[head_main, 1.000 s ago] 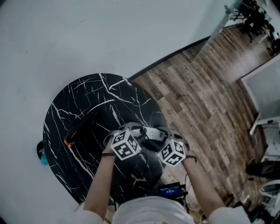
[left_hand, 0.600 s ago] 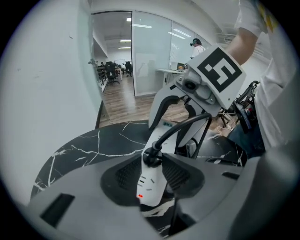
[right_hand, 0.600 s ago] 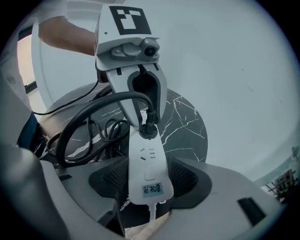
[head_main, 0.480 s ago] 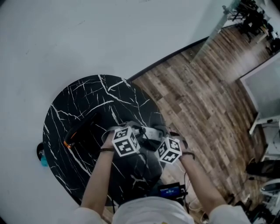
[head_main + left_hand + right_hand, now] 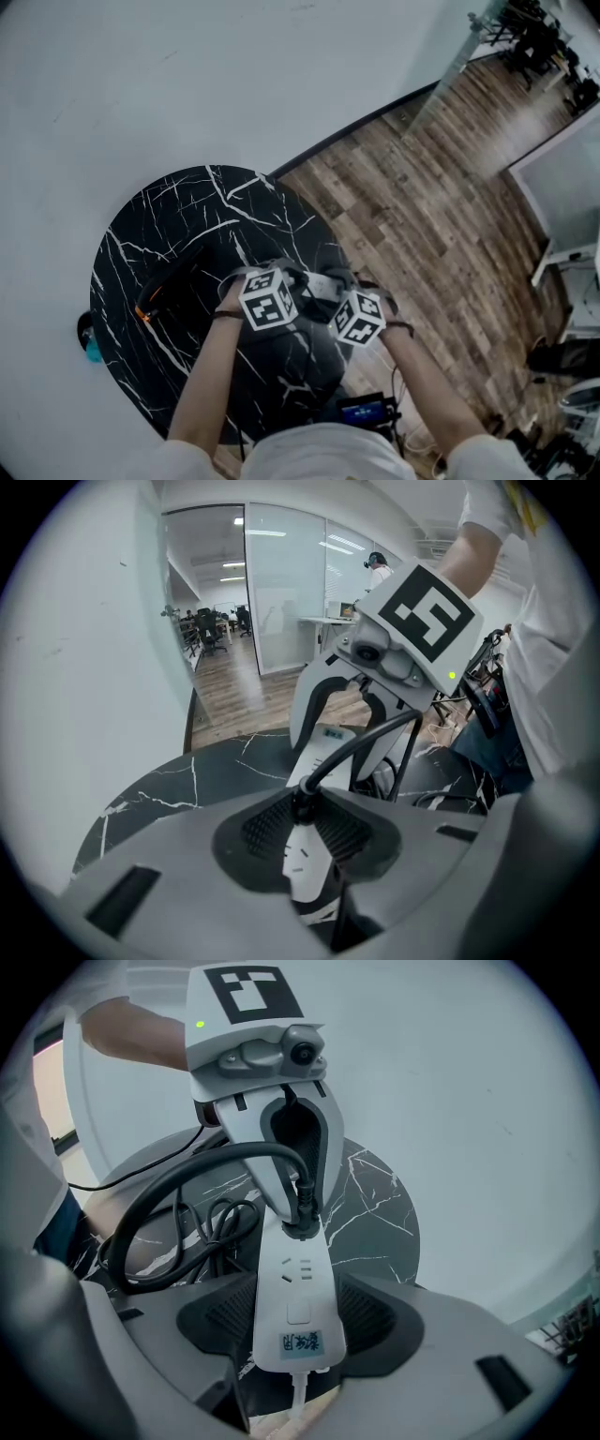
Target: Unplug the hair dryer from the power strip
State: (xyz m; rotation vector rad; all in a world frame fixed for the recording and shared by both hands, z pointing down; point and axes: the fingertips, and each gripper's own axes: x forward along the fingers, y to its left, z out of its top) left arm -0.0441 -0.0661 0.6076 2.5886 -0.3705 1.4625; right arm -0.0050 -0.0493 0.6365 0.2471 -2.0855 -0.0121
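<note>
Near the right edge of the black marble table (image 5: 187, 216), the right hand-held gripper (image 5: 298, 1327) squeezes the long white power strip (image 5: 292, 1279), which points at the left hand-held gripper (image 5: 302, 844), whose jaws have just been closing on the black plug (image 5: 300, 803) at the strip's far end.

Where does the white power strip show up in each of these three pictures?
Head view: the power strip sits lower centre, over the table's right part.
Left gripper view: bottom centre, just below the black plug.
Right gripper view: bottom centre, running up to that plug.
Shared landmark: the black, white-veined table.
</note>
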